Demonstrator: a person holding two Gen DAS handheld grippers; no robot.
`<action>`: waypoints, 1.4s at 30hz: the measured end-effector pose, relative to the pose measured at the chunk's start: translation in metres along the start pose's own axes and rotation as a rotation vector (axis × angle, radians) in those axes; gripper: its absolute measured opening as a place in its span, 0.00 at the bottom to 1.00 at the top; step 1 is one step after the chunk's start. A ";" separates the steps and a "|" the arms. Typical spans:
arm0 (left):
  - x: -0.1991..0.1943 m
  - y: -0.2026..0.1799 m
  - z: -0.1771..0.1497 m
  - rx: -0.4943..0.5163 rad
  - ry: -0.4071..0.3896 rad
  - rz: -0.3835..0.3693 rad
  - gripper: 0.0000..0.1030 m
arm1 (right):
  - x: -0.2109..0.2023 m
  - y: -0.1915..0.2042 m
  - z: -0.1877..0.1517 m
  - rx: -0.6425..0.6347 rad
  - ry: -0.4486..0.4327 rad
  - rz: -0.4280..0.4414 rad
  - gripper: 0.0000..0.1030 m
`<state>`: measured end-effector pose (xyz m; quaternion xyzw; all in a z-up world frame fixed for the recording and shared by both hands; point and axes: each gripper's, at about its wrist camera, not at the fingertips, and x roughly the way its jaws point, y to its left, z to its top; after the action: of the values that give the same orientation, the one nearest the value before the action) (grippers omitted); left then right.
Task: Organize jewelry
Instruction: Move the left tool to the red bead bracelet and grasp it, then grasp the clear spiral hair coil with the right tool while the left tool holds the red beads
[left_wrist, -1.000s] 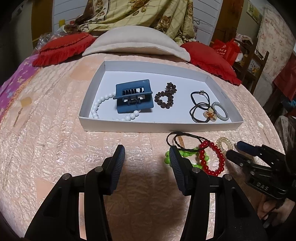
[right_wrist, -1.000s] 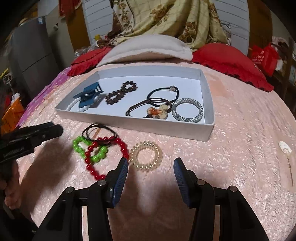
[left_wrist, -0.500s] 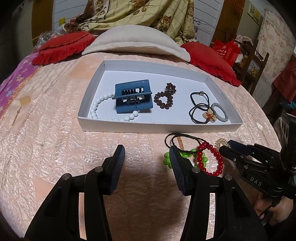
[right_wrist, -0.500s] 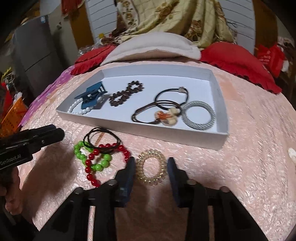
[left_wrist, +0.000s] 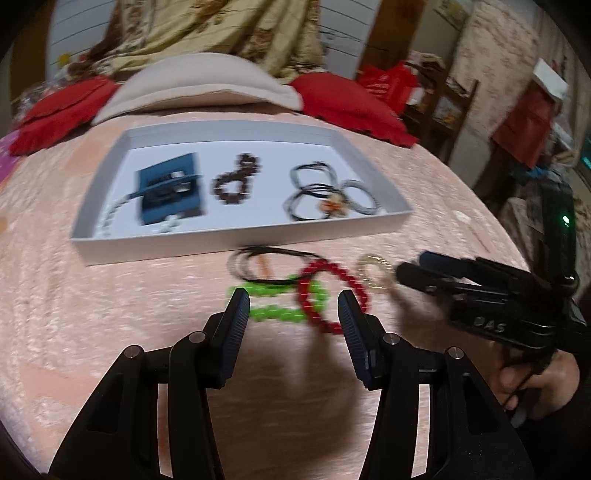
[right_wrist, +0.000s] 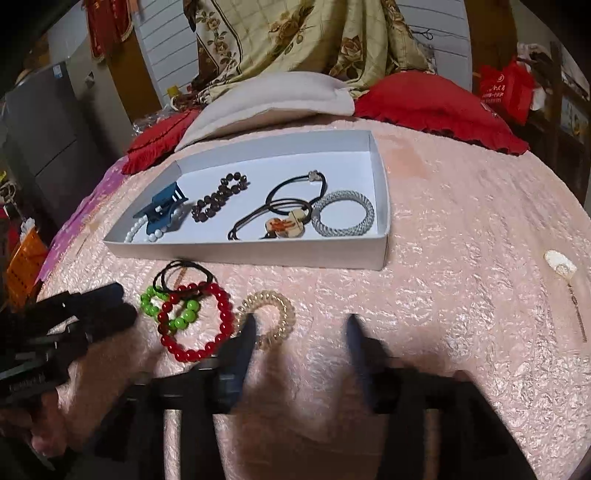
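**Spotter:** What worries you from here?

**Me:** Biggest thing first: the white tray (right_wrist: 258, 254). Its near wall stands between the loose pieces and the floor of the tray, so a low carry could clip it, I'd guess, and shove it across the pink quilt (right_wrist: 461, 258). The quilt is soft and rumpled too, so a finger pressed down may catch fabric.

**Spotter:** And the pile?

**Me:** The red bead bracelet (right_wrist: 218, 325) lies across the green bead bracelet (right_wrist: 184, 314), and the black hair ties (right_wrist: 184, 275) overlap both. Pull one and the others may drag along.

**Spotter:** Your right side?

**Me:** The right gripper (right_wrist: 301, 332) is wide open and holds nothing. The clear coil hair tie (right_wrist: 269, 314) is not centred: my left-hand finger sits over its near rim, the other finger is well off to the right on bare quilt. Closing like this would likely pinch one edge or push it away.

**Spotter:** Left?

**Me:** The left gripper (left_wrist: 293, 302) is open and empty as well, with the red and green beads just past its tips, roughly between them. That view is blurred, so I can't tell if anything touches.
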<state>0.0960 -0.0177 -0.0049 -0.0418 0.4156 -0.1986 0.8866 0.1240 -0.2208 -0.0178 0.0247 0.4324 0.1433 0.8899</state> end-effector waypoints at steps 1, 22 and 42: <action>0.002 -0.004 0.000 0.015 0.003 -0.006 0.48 | 0.000 0.001 0.000 -0.003 0.000 -0.010 0.52; 0.011 -0.014 0.001 0.041 0.022 -0.065 0.07 | 0.006 -0.009 -0.003 0.017 0.051 -0.017 0.53; -0.038 0.074 0.007 -0.174 -0.051 0.069 0.07 | 0.034 0.040 0.003 -0.241 0.074 -0.019 0.68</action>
<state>0.1026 0.0640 0.0093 -0.1092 0.4099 -0.1301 0.8962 0.1373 -0.1723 -0.0351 -0.0919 0.4448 0.1868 0.8711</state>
